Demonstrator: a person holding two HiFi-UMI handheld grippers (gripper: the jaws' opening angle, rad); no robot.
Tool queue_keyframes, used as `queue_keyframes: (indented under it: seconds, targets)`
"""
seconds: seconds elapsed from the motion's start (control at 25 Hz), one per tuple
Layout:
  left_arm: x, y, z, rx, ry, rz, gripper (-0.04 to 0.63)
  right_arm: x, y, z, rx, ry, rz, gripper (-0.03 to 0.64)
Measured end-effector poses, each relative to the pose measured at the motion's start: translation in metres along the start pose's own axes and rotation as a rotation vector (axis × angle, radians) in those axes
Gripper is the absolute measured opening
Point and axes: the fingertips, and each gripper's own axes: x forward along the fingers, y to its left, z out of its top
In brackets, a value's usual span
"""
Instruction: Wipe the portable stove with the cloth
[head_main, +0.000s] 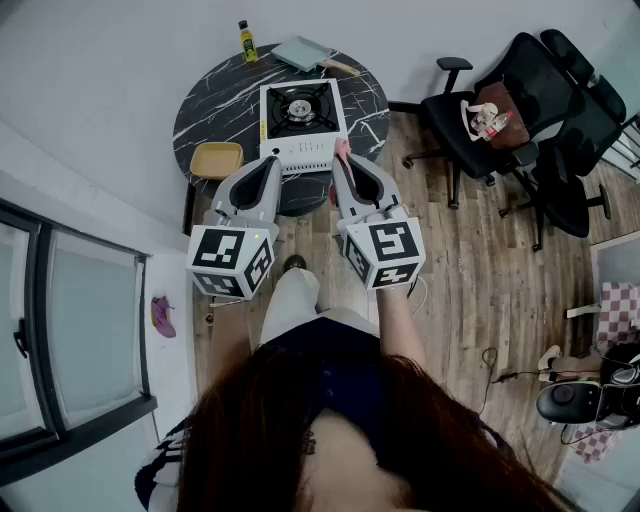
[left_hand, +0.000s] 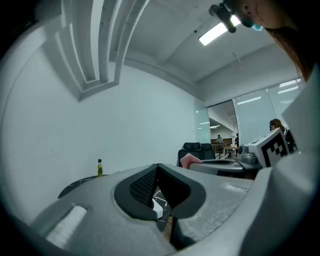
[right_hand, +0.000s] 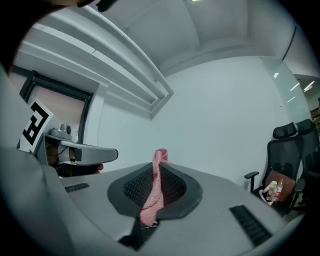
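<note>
Right hand-held gripper (head_main: 341, 166) clamped on the pink cloth (right_hand: 152, 196), tips at the near edge of the stove (head_main: 300, 118) on the round bench (head_main: 208, 112). Left hand-held gripper (head_main: 268, 166) closed, empty. Step, as judged: approach, wiping not begun. Next: lower cloth onto stove top, sweep across.

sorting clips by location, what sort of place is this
Probably an office or lab corner, not a home kitchen: black office chairs stand on a wood floor, glass partitions stand beyond, and the portable stove sits on a small round table by a bare wall.
</note>
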Motion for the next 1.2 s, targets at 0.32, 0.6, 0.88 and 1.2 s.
queue_keyframes:
  seconds: [0.32,0.6,0.88,1.2]
  targets:
    - [0.029,0.025,-0.002,-0.014,0.003,-0.006,0.012,0.034,-0.013,-0.007,-0.026,0.022,-0.017,0.028]
    - [0.062,0.049,-0.001,-0.025,0.017,-0.020,0.012,0.070,-0.032,-0.009,-0.014,0.051,-0.033,0.028]
    - [0.093,0.081,0.006,-0.043,0.015,-0.029,0.012,0.112,-0.044,0.000,0.033,0.019,-0.002,0.026]
    - [0.124,0.116,0.014,-0.045,0.029,-0.041,0.012,0.157,-0.054,0.012,0.011,0.023,-0.022,0.026]
